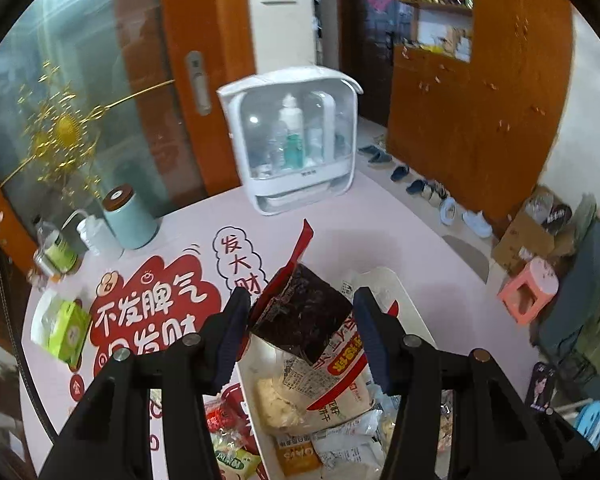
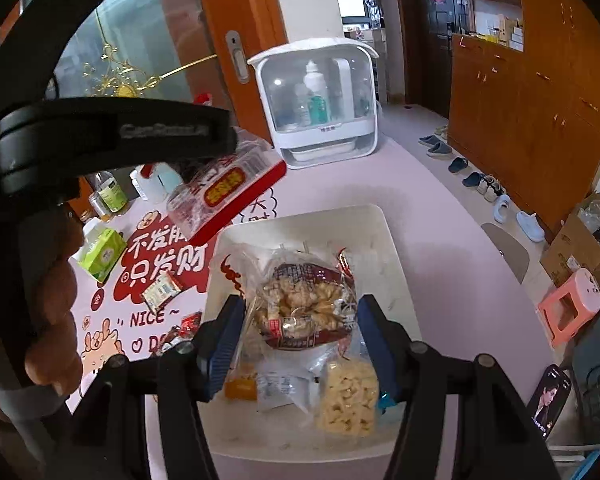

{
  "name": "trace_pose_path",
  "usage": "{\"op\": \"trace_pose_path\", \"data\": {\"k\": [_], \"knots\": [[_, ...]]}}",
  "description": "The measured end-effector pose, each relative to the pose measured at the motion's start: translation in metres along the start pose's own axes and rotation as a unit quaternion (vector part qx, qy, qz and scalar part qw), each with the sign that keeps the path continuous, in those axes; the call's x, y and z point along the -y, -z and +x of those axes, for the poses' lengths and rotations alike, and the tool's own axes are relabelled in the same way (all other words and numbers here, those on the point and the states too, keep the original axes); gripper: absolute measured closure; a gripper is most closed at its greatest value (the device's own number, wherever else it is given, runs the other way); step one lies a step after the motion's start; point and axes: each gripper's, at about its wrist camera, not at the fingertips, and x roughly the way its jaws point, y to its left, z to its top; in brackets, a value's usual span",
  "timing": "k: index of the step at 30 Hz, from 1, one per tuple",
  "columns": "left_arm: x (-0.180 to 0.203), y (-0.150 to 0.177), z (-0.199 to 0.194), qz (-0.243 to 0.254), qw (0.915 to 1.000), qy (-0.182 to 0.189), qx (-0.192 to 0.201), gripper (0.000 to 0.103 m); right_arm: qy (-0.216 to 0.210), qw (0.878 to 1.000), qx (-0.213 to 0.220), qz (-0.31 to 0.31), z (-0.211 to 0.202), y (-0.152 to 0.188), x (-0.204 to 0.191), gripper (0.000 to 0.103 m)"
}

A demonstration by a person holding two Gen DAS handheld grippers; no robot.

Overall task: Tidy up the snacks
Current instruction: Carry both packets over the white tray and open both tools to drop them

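A white tray (image 2: pixel 384 232) on the pink table holds several snack packets. My left gripper (image 1: pixel 302 332) has its jaws wide apart around a large red-and-clear snack bag (image 1: pixel 300 320), and I cannot tell whether the pads press on it. In the right wrist view this bag (image 2: pixel 224 192) hangs in the air left of the tray, under the left gripper's body. My right gripper (image 2: pixel 300 340) is open over the tray, its fingers either side of a clear packet of puffed snacks (image 2: pixel 304 304) without gripping it. A yellow snack packet (image 2: pixel 346 396) lies nearer.
A white clear-front cabinet (image 2: pixel 316 104) stands at the table's far side. A green tissue box (image 2: pixel 100 252), bottles (image 2: pixel 110 194) and a teal canister (image 1: pixel 130 216) sit at the left. Loose small packets (image 2: pixel 162 290) lie on the red-printed mat. Shoes and a pink stool (image 2: pixel 572 304) are on the floor at right.
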Motion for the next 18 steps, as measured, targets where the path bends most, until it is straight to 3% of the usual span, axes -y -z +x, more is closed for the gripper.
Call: {"op": "trace_pose_path", "data": {"k": [6,8,10,13,18], "knots": [[0.024,0.001,0.029,0.04,0.9988,-0.004,-0.026,0.049,0.003,1.0,-0.021,-0.001,0.017,0.002,0.011,0.038],[0.026,0.003,0.035,0.048,0.9984,-0.004,-0.028,0.039,0.003,1.0,-0.028,0.002,0.022,0.003,0.013,0.036],[0.027,0.005,0.035,0.056,0.9981,-0.017,-0.019,0.012,0.005,1.0,-0.029,0.005,0.025,0.002,0.013,0.035],[0.024,0.01,0.033,0.065,0.9971,-0.039,-0.008,0.011,0.005,0.999,-0.033,0.004,0.028,0.004,0.012,0.035],[0.01,0.018,0.034,0.062,0.9963,-0.055,-0.021,0.011,0.001,0.999,-0.044,-0.001,0.035,0.006,0.006,0.035]]}}
